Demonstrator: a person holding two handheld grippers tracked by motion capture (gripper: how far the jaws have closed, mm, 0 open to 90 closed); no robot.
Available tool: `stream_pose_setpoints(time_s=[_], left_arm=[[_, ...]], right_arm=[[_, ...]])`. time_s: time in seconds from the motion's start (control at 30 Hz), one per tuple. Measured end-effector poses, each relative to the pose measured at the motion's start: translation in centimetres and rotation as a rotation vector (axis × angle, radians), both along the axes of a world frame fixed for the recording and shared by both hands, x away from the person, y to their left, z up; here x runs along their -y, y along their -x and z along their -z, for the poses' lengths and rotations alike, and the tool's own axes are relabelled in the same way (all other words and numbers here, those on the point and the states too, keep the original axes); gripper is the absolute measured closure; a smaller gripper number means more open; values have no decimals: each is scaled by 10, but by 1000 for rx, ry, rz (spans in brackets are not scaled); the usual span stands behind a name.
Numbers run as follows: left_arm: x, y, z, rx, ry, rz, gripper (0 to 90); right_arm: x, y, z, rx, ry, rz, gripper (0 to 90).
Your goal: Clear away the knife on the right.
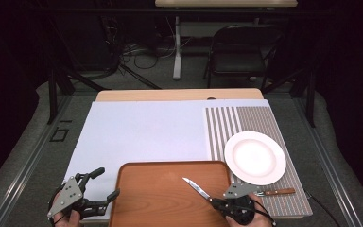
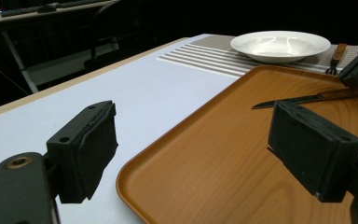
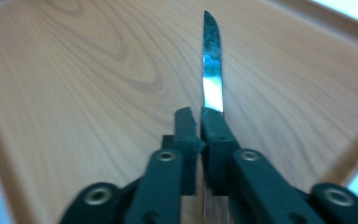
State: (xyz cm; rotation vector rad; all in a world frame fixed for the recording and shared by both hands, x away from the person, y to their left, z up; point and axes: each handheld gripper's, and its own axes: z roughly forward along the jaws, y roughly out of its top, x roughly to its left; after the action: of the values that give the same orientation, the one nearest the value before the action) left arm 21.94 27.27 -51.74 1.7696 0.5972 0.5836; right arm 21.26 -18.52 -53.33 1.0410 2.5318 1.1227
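Steel knife (image 3: pixel 212 70) juts forward from the right tongs (image 3: pixel 199 114), clenched on its handle end, above the wooden tray (image 1: pixel 156 198). Beyond those tongs sits a white plate (image 1: pixel 255 157). Left tongs (image 1: pixel 105 183) gape, released, at the tray's left edge.

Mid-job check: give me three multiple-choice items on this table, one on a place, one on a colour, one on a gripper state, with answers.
1. Where is the plate?
A. on the striped mat
B. on the tray
C. on the chair

2. What colour is the tray?
A. white
B. brown
C. blue

3. The right gripper is:
A. wide open
B. shut on the knife
C. shut on a fork

Answers: 1 A, the plate sits on the stripes; 2 B, wood-brown surface; 3 B, the blade sticks out from between the closed jaws.
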Motion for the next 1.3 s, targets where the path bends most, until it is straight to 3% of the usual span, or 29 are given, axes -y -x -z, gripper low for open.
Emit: stream_pose_setpoints(time_s=[0.1,0.47,0.9,1.3], left_arm=[[-1,0,0,0,1,-1,152],[-2,2,0,1,1,-8,152],[-3,3,0,-3,5,-13,152],[-4,4,0,1,-3,-18,152]], right_arm=[[-8,-6,4,-4,31,-18,900],[-23,-19,14,-26,55,-48,900],[-7,-26,14,-36,41,32,900],[12,-27,12,-53,69,79,900]])
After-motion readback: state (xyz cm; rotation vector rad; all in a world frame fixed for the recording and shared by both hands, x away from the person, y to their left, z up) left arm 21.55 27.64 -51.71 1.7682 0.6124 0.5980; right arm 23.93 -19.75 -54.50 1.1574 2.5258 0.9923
